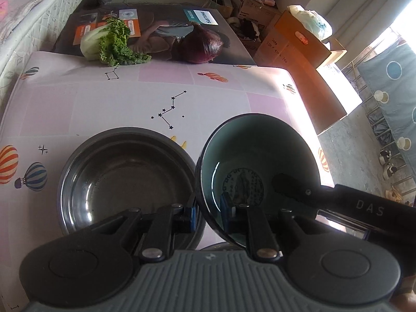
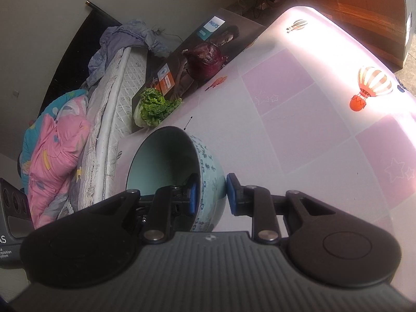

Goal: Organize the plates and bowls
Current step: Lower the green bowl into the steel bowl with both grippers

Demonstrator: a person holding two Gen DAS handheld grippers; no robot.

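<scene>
Left wrist view: the left gripper is clamped on the rim of a celadon bowl, one blue pad outside the wall and one inside, and the bowl is held tilted above the near edge of the table. Just beside it, a steel basin is seen resting on the table near that edge. The right gripper reaches into the bowl from the right.

In the right wrist view the right gripper straddles the wall of the celadon bowl; its outer pad appears to stand slightly off the glaze, so the jaws are probably apart. A cabbage and a red onion are seen at the far edge.
</scene>
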